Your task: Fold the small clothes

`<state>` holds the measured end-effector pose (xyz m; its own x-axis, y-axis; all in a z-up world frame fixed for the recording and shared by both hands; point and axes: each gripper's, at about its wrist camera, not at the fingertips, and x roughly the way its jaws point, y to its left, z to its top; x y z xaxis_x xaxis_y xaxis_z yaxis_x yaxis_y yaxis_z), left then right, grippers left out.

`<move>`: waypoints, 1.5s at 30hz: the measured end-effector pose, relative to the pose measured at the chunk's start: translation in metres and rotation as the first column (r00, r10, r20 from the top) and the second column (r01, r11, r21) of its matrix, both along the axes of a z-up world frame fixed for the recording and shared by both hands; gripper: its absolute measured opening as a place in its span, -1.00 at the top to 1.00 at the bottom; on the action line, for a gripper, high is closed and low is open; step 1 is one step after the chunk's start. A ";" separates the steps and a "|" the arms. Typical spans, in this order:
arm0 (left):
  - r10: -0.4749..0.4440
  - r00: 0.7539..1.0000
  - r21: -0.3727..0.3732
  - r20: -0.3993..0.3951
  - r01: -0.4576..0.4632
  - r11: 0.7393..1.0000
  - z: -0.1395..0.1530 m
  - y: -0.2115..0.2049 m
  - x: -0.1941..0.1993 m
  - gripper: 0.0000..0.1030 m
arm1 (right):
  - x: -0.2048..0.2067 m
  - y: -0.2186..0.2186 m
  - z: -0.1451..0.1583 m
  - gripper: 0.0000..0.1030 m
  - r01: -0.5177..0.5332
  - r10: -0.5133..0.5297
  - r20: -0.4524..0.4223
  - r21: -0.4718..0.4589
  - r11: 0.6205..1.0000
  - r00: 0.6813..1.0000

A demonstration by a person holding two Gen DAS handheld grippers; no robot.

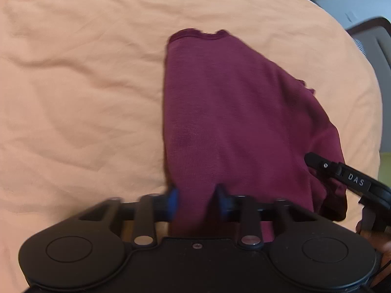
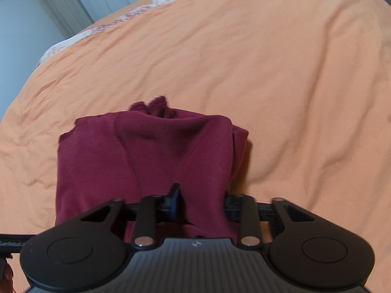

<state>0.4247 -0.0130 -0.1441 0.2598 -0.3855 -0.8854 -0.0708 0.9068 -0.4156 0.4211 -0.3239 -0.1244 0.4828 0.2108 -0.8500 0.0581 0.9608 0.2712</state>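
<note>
Garment (image 1: 232, 112), one only: a maroon knit piece, lying on one orange sheet (image 1: 80, 92) from centre toward 5 o'clock in the left view. Two black grippers hold its near edge. Left gripper (image 1: 196, 201) has its blue-padded fingers partly spread with cloth bunched between them. Right gripper (image 2: 201, 201) likewise pinches a fold at 6 o'clock. Fabric is finely ribbed, with one stitched seam and frilled far edges; the sheet is softly wrinkled.
</note>
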 end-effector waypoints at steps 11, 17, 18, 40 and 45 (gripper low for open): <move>-0.001 0.988 -0.047 0.155 0.008 0.999 0.065 0.031 -0.023 0.61 | -0.034 0.061 0.069 0.61 -0.112 0.114 0.165 -0.018 0.993 0.980; 0.009 0.973 0.075 0.229 -0.027 0.997 0.093 0.081 -0.044 0.61 | -0.029 0.124 0.079 0.62 -0.207 0.196 0.219 0.032 0.978 0.956; 0.025 0.973 0.085 0.231 -0.046 0.995 0.095 0.093 -0.048 0.61 | -0.026 0.135 0.079 0.62 -0.224 0.210 0.221 0.041 0.974 0.952; 0.143 0.986 0.102 0.087 -0.152 0.983 0.043 0.164 -0.063 -0.05 | -0.031 0.178 0.022 -0.57 -0.093 0.095 0.015 -0.132 0.987 0.995; 0.135 0.987 0.141 0.086 -0.146 0.979 0.052 0.158 -0.071 -0.60 | -0.044 0.179 0.028 -0.82 -0.101 0.107 0.025 -0.179 0.979 0.994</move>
